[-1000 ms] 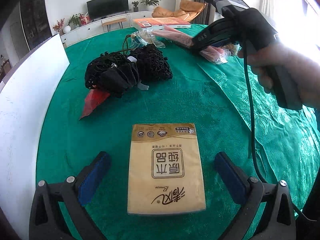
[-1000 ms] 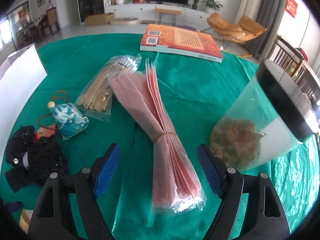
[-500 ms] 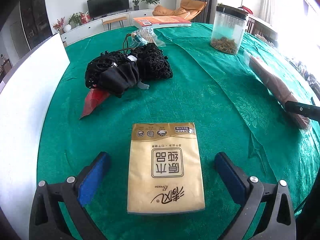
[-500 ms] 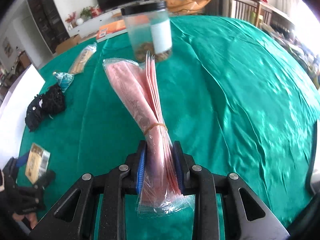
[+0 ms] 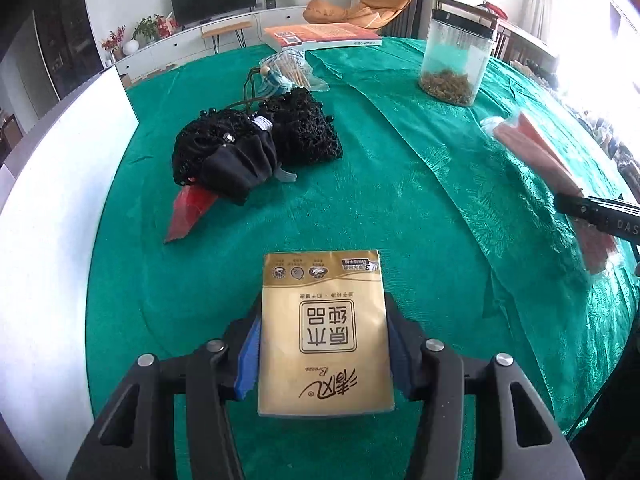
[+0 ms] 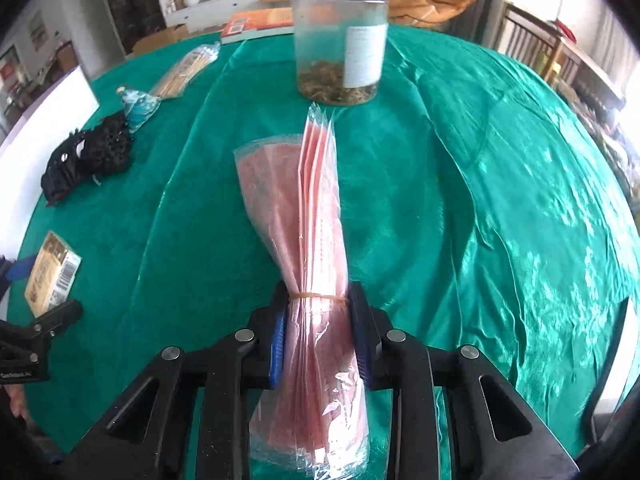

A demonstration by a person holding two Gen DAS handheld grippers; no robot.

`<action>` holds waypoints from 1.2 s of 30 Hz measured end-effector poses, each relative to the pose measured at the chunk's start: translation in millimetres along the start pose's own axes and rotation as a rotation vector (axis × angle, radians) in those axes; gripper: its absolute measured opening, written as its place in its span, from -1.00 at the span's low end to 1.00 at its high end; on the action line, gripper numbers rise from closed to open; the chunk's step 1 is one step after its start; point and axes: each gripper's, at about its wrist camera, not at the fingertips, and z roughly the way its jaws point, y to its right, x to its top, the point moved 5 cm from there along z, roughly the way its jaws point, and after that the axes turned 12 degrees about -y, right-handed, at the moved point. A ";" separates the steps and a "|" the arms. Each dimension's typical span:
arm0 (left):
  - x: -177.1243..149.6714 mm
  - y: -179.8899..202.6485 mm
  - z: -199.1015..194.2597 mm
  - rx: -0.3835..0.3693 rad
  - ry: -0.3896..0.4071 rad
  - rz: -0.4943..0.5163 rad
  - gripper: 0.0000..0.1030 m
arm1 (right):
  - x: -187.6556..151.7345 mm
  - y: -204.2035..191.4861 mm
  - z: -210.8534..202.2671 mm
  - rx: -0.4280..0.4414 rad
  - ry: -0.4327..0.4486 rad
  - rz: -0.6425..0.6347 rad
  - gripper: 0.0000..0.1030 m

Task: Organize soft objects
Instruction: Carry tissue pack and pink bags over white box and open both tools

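Note:
My left gripper (image 5: 324,352) is shut on a tan tissue pack (image 5: 325,332) on the green tablecloth; the pack also shows in the right wrist view (image 6: 50,280). My right gripper (image 6: 320,340) is shut on a bundle of pink plastic bags (image 6: 308,220) bound with a rubber band, held above the cloth; the bundle shows at the right edge of the left wrist view (image 5: 548,168). A black knitted pouch heap (image 5: 256,148) lies mid-table, over a red piece (image 5: 188,216).
A clear jar (image 6: 340,40) with a black lid stands just beyond the pink bundle. A bag of sticks (image 6: 186,70), a blue tassel ornament (image 6: 138,104) and an orange book (image 5: 320,36) lie at the far side. A white board (image 5: 52,208) borders the table's left.
My left gripper has closed on the tissue pack. My right gripper closed on the pink bundle and carried it to the table's right side, near the jar.

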 end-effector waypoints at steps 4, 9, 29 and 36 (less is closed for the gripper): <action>3.7 -4.6 -20.0 -0.098 0.058 -0.040 0.01 | 0.5 23.9 -30.6 -0.002 0.084 0.116 -0.42; -5.2 -22.9 -71.2 -0.237 0.131 -0.104 0.01 | 10.9 4.1 -70.4 0.095 0.135 0.102 -0.42; -171.3 -344.7 -174.5 0.311 0.166 -0.718 0.87 | -7.4 -432.6 -125.2 0.772 -0.064 -0.460 -0.08; -158.1 -317.3 -170.4 0.253 0.247 -0.691 0.89 | -9.9 -351.8 -79.5 0.471 0.070 -0.444 0.34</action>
